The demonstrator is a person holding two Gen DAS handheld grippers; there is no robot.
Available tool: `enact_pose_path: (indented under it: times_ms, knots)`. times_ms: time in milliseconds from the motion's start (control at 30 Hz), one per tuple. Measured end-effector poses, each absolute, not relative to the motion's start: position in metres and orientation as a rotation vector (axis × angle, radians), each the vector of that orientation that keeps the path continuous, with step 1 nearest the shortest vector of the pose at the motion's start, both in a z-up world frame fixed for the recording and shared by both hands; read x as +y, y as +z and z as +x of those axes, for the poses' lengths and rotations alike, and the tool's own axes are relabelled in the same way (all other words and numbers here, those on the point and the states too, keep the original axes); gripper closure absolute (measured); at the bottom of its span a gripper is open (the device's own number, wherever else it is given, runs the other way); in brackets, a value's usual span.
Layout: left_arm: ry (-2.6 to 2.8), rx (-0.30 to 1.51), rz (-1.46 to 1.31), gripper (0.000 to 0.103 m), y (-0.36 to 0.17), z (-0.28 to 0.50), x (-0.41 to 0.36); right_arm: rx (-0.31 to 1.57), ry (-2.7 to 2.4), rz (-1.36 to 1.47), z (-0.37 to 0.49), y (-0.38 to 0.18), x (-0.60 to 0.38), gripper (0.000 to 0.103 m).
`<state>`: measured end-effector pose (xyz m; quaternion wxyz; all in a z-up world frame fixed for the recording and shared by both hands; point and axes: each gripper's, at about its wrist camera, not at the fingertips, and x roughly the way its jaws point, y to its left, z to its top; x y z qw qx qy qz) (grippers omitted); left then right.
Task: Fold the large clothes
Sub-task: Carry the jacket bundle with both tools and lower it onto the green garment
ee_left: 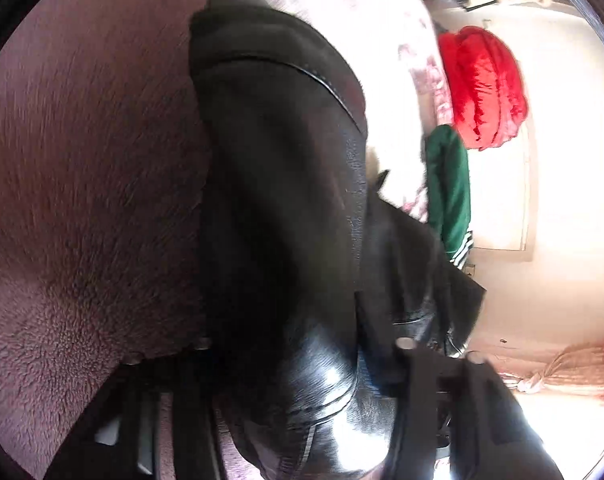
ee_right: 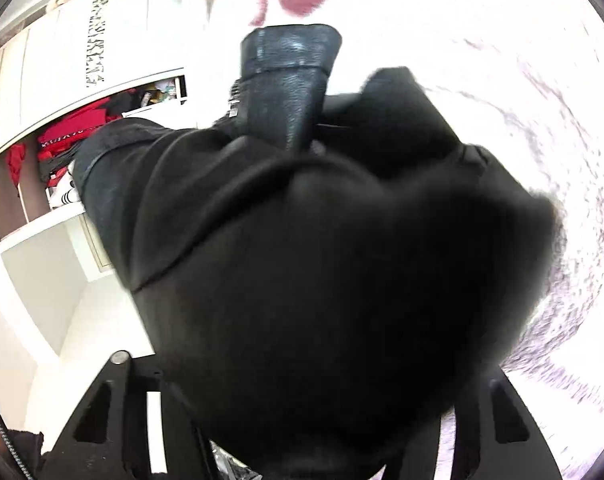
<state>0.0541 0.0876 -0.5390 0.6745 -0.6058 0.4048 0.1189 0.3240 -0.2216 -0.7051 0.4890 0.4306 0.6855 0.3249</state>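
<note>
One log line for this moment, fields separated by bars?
black jacket | lifted over pink fleece blanket | left tongs, right tongs: both gripping it | motion blur

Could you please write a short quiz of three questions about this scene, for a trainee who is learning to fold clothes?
1. True or false: the black jacket lies on a fuzzy pink blanket.
2. Multiple choice: what colour is the puffy thing in the background of the left wrist view? A) blue B) red C) yellow
3. Fill in: in the right wrist view, the shelves on the left side hold mostly ____ clothes.

Key:
1. True.
2. B. A green garment lies just below it.
3. Red.

In both views the jacket fills the space between the fingers, so it hides whether the left gripper or right gripper grips it.
</note>
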Motion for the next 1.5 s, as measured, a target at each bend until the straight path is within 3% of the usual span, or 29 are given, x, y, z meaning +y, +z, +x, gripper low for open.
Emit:
enact_pose_path:
  times_ms: [433, 733, 933, 1067, 1200, 1267, 1333, 1433, 1500]
  knots:
    - [0.176, 0.789, -1.224, 0.069, -0.395, 0.154, 0.094, 1.532, 0.91, 1.058, 0.424, -0.573, -0.201, 0.055]
    - [0.015, 0.653, -1.261, 0.069, -0.371, 0.355, 0.088, 1.397, 0.883, 0.91, 0.613, -0.473, -0.235, 0.055]
    - [-0.059, 0.577, -1.247, 0.069, -0.418, 0.474, 0.079, 1.376, 0.915, 0.83, 0.759, -0.472, -0.25, 0.054]
    - [-0.068, 0.616, -1.233, 0.069, -0.476, 0.533, 0.075, 1.452, 0.934, 0.802, 0.851, -0.527, -0.252, 0.054]
    - [-0.079, 0.807, -1.219, 0.067, -0.539, 0.572, 0.068, 1.627, 0.824, 0.729, 0.917, -0.6, -0.262, 0.044]
    - [-0.122, 0.824, -1.213, 0.065, -0.536, 0.574, 0.071, 1.678, 0.823, 0.73, 0.93, -0.616, -0.26, 0.035]
    - [-0.149, 0.87, -1.188, 0.064, -0.529, 0.575, 0.071, 1.689, 0.828, 0.724, 0.939, -0.613, -0.257, 0.033]
    - [-0.117, 0.967, -1.123, 0.058, -0.515, 0.581, 0.07, 1.686, 0.74, 0.663, 0.936, -0.594, -0.255, 0.026]
    - [-0.078, 1.004, -1.057, 0.04, -0.502, 0.584, 0.068, 1.64, 0.636, 0.649, 0.931, -0.577, -0.259, 0.019]
